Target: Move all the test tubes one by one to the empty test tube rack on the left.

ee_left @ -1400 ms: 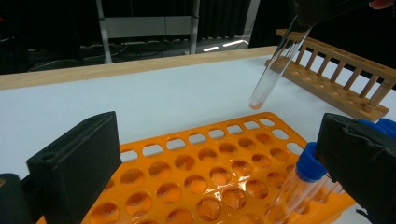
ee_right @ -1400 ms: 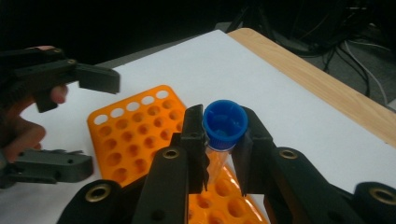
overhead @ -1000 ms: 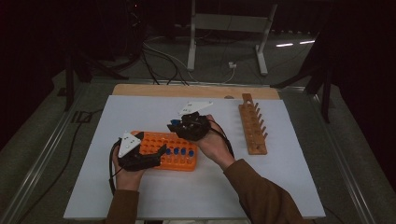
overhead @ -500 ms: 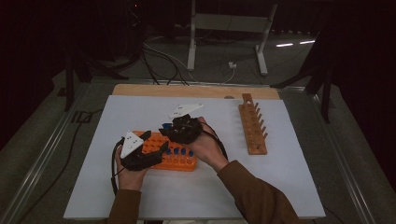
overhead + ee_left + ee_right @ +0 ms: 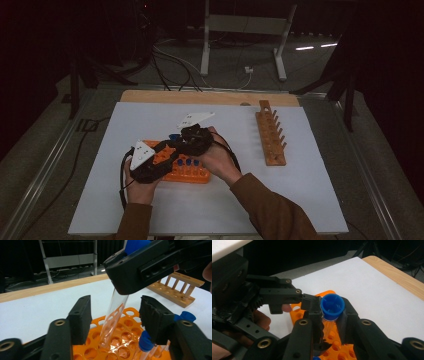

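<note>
Clear tube [image 5: 113, 315] in right tongs [image 5: 329, 315] — left tongs [image 5: 115, 320] half-open

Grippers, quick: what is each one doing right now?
Left gripper: open, jaws just closing around the tube, not touching.
Right gripper: shut on the tube below its blue cap.

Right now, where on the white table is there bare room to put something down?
Bare patches on the white tabletop: the near strip below the orange plastic tube rack, the left side beside it, and the stretch between it and the brown wooden peg rack. It is crowded at the orange rack, where both hands work.
</note>
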{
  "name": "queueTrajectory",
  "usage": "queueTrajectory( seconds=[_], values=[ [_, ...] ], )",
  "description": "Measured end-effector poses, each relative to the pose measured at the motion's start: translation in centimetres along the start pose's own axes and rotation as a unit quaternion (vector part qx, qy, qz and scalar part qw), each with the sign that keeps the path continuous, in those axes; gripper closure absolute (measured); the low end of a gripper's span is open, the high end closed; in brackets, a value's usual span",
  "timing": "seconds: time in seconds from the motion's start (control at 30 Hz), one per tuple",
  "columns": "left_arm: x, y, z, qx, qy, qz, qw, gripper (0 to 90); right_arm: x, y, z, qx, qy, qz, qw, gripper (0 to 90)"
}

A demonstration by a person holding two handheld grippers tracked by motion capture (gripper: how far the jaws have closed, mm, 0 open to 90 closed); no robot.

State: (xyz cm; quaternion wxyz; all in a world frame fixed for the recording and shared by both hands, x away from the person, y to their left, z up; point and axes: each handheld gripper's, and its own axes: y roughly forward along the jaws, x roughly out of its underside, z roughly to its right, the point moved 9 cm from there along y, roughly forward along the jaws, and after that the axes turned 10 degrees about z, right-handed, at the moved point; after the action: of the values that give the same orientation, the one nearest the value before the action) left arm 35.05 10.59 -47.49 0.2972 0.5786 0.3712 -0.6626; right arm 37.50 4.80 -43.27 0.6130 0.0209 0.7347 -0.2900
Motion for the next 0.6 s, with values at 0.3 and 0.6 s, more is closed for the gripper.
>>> queueTrajectory(
  seconds=[0.3, 0.6],
  values=[
    [-0.21, -0.23, 0.0, 0.002, 0.006, 0.009, 0.9999, 62.2, 0.09, 0.34, -0.32, -0.004, 0.001, -0.002, 1.0, 76.3],
    [-0.13, -0.24, 0.26, 0.012, 0.012, 0.008, 0.9998, 75.6, 0.15, 0.36, -0.32, -0.006, 0.004, -0.002, 1.0, 76.1]
  ],
)
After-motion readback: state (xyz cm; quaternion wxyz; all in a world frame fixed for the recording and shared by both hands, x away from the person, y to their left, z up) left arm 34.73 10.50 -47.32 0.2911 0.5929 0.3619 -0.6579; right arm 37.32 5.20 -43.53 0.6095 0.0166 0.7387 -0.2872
